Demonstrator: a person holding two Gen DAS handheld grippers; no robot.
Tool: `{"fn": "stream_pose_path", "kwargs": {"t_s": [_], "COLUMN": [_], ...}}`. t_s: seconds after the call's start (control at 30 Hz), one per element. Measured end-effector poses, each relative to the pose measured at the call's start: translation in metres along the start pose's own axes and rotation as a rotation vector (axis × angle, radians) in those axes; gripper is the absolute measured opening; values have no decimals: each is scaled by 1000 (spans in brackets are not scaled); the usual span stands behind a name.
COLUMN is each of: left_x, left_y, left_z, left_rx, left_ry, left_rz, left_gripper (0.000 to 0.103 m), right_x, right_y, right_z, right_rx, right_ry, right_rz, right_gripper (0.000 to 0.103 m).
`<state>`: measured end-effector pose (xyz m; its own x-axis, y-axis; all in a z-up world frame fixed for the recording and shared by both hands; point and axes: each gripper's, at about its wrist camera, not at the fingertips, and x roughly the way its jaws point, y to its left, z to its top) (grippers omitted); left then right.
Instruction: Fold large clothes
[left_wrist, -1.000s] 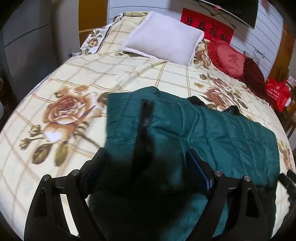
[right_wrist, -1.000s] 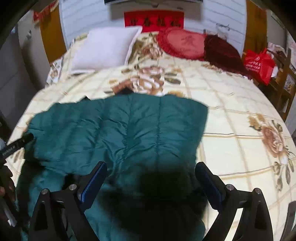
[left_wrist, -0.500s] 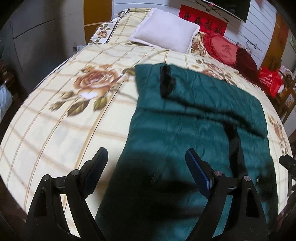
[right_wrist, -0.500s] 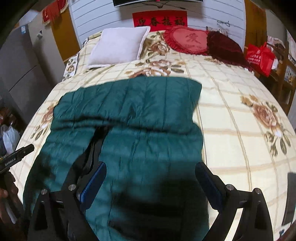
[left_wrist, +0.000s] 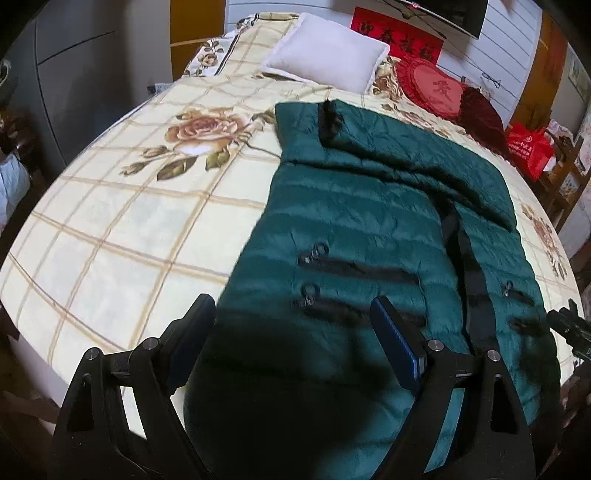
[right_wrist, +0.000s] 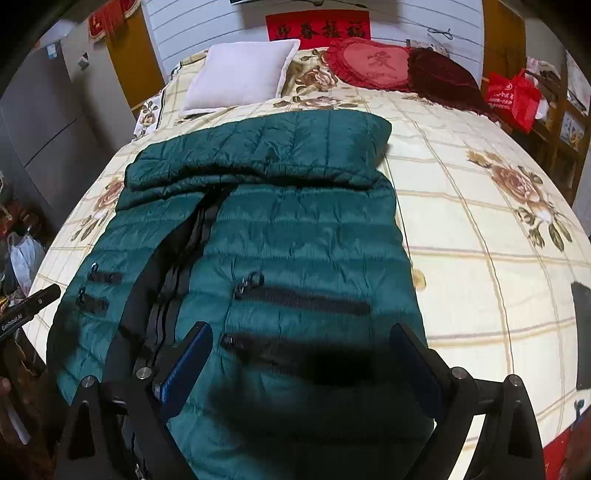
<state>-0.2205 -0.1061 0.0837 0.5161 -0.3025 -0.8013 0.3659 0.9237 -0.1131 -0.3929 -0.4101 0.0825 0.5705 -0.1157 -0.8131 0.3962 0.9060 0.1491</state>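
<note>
A large dark green quilted down jacket (left_wrist: 369, 221) lies flat on the bed, its far part folded over into a band (left_wrist: 388, 147). It also shows in the right wrist view (right_wrist: 295, 229) with black zipped pockets and the front zip. My left gripper (left_wrist: 291, 325) is open and empty above the jacket's near left hem. My right gripper (right_wrist: 301, 350) is open and empty above the near right hem. Neither touches the cloth.
The bed (left_wrist: 129, 221) has a cream floral checked cover. A white pillow (left_wrist: 328, 66), a red heart cushion (left_wrist: 436, 85) and a dark red cushion (right_wrist: 439, 77) lie at the head. A red bag (right_wrist: 513, 96) stands at the right. A grey cabinet (right_wrist: 40, 122) stands at the left.
Both grippers have pulled back toward the foot of the bed and risen. The far part of the jacket now lies folded over, and more of the jacket shows.
</note>
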Motion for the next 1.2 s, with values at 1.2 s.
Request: {"fn": "stream_pose_path", "kwargs": {"t_s": [1.2], "left_x": [-9], "left_y": [15], "left_z": [-48], "left_rx": [34], "left_ry": [67], "left_rz": [28], "left_gripper": [86], "right_x": [-16], "right_y": [-19], "right_z": [-52], "right_rx": [9], "right_ry": [59], "right_rz": [-13], "right_gripper": [95]}}
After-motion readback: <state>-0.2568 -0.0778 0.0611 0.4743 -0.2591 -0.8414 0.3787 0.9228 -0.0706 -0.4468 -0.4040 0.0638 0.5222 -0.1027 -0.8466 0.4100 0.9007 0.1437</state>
